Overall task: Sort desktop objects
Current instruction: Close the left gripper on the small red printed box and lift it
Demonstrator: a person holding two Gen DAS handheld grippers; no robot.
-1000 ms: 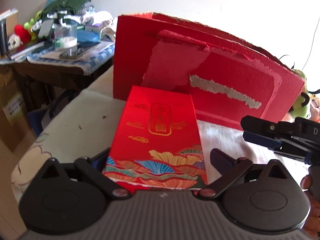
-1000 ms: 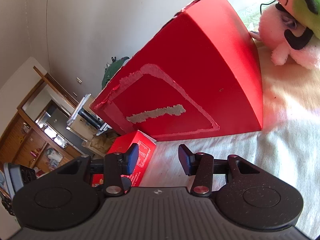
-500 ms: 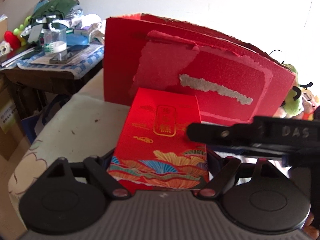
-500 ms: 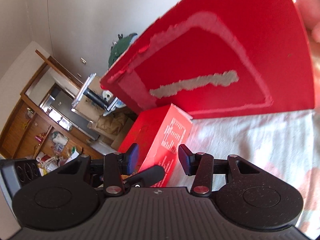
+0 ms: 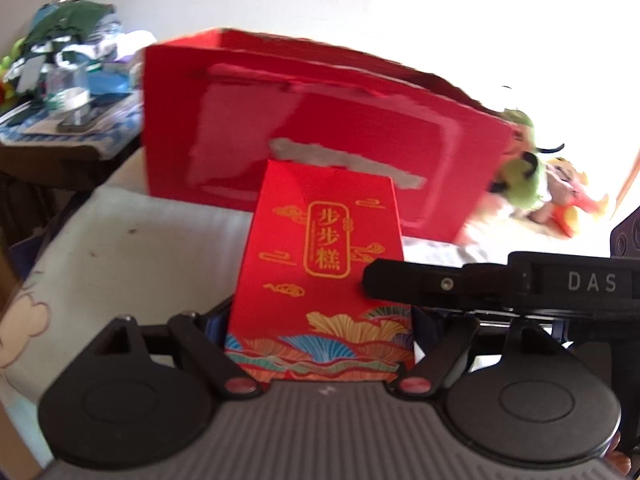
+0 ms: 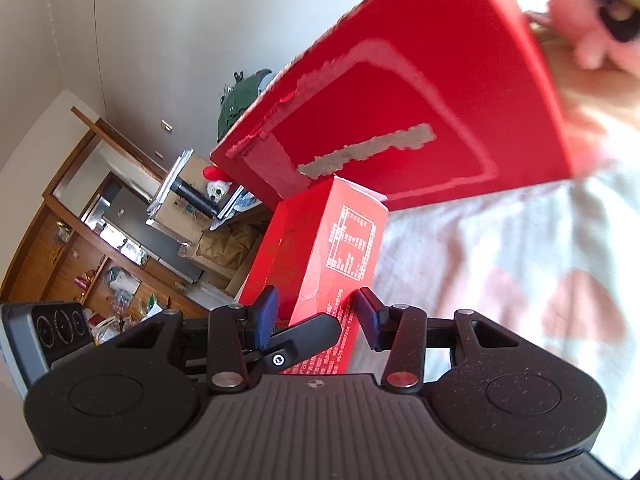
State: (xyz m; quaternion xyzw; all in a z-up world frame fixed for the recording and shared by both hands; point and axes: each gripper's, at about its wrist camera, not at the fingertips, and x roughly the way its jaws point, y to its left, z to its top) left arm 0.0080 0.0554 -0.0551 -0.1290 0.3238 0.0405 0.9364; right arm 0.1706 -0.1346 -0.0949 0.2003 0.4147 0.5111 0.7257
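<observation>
A red gift box with gold lettering and a coloured wave print stands tilted up from the white cloth. My left gripper is shut on its lower end, a pad on each side. Behind it stands a large red paper bag with torn patches. One of the right gripper's fingers reaches across from the right and touches the box's front face. In the right wrist view the right gripper stands open, with the box's printed side edge and a left finger between its pads.
Plush toys lie to the right of the bag, also seen as a pink plush toy. A cluttered side table with a plastic cup stands off the left edge. The cloth runs to the right of the box.
The left jaws narrowed onto the box, which rose from lying flat to tilted upright. The right gripper came in from the right until its finger crossed the box's front.
</observation>
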